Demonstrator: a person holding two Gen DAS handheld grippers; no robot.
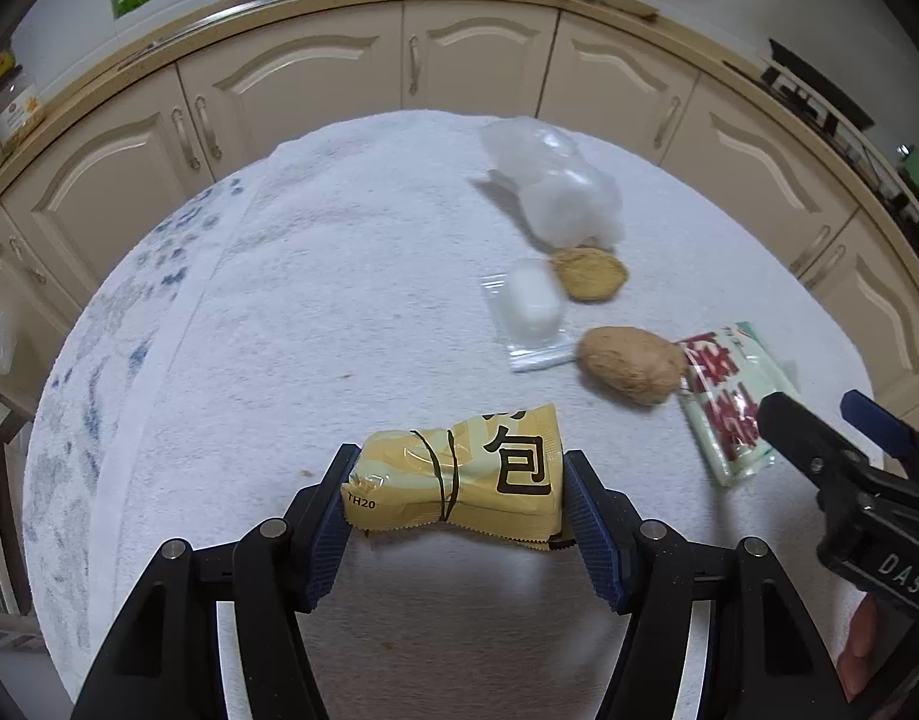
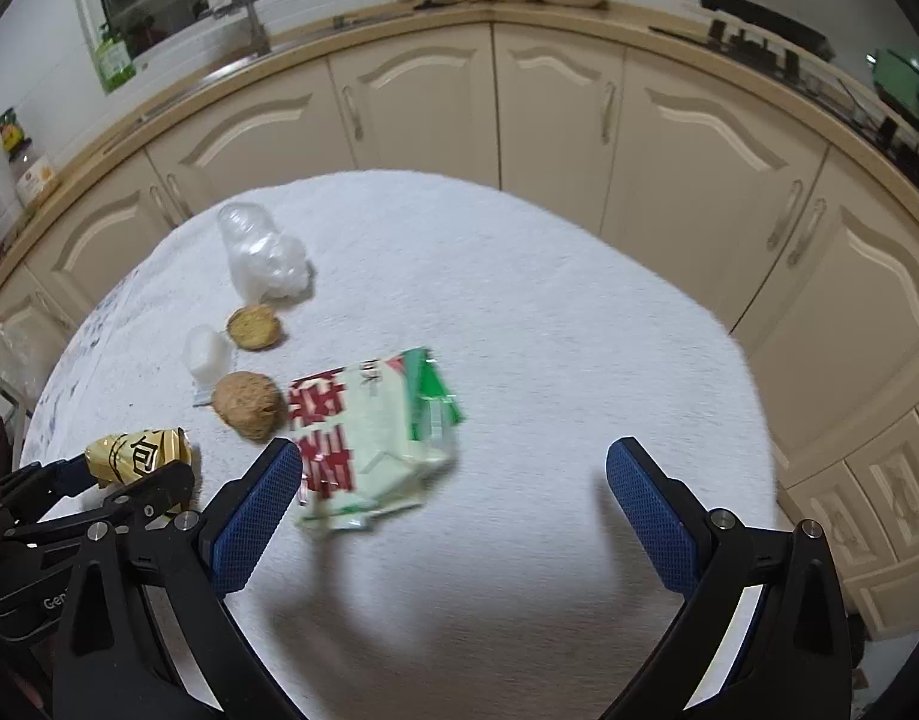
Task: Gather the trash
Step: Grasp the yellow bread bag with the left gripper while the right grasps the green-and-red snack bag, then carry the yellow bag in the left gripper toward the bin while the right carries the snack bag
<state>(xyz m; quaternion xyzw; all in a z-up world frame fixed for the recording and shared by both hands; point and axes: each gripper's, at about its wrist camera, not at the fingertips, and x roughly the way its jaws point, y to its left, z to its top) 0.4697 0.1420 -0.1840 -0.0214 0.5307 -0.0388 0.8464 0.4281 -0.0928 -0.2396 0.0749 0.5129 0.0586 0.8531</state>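
Clamped across a yellow packet [image 1: 459, 477], left gripper [image 1: 456, 504] jaws with blue pads [image 1: 324, 531] pressing both short ends, wrapper bunched and creased at the middle under the squeeze. Gripped endwise, by the look of it, so the crinkly pack cannot slip sideways out of the hold. Packet low over the white cloth [image 1: 279, 300], whether lifted clear or still resting impossible to tell.

Spread wide beside it, right gripper [image 2: 453, 501] jaws with nothing between them touched; red-and-green wrapper [image 2: 369, 432] lying flat on the cloth just ahead, near the left-hand pad [image 2: 255, 516], well short of the other. Probably lined up for the next pickup, though needing a shift across to straddle it.

Further back, two brown lumps [image 1: 630, 363] and a small clear bag [image 1: 528, 312] close together, a crumpled clear bag [image 1: 555, 186] beyond them. Cream cabinets [image 2: 555, 108] behind. No bin or trash bag in either view.
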